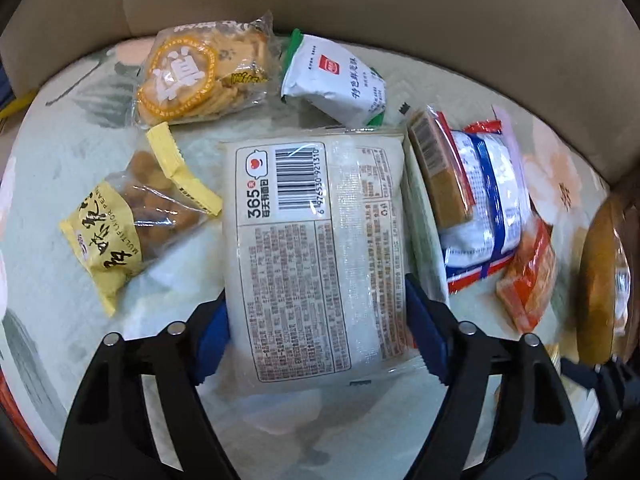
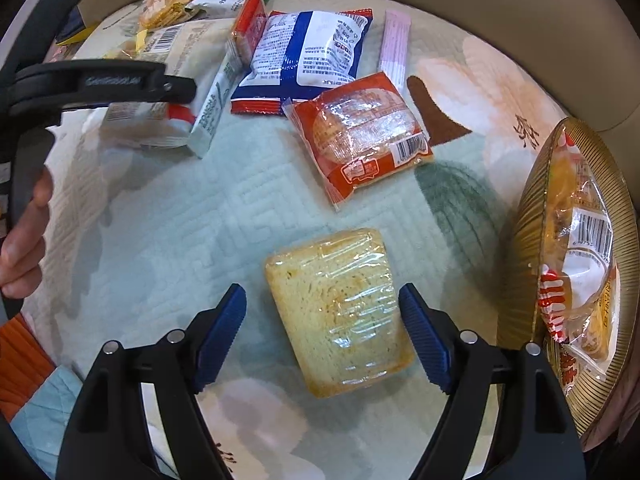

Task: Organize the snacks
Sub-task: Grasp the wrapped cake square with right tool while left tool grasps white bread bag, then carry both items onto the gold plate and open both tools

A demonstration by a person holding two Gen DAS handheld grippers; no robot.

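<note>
In the left wrist view my left gripper [image 1: 318,332] is shut on a large white bread packet [image 1: 312,240] with a barcode, its blue pads pressing both long sides. From the right wrist view the same gripper [image 2: 176,88] shows at the upper left over that packet [image 2: 176,44]. My right gripper [image 2: 322,332] is open and straddles a clear-wrapped toast slice [image 2: 340,312] lying on the quilted cloth. The right pad sits close to the wrap and the left pad stands apart from it. A gold ribbed plate [image 2: 528,240] at the right holds an orange-and-white snack packet [image 2: 580,264].
Loose snacks lie on the cloth [image 2: 168,240]: a cracker bag [image 1: 200,76], a white-green packet [image 1: 336,80], a yellow peanut bag [image 1: 132,228], a blue-white packet [image 2: 304,56], an orange cake packet [image 2: 360,136], a pink stick [image 2: 394,44]. A hand [image 2: 24,240] is at the left edge.
</note>
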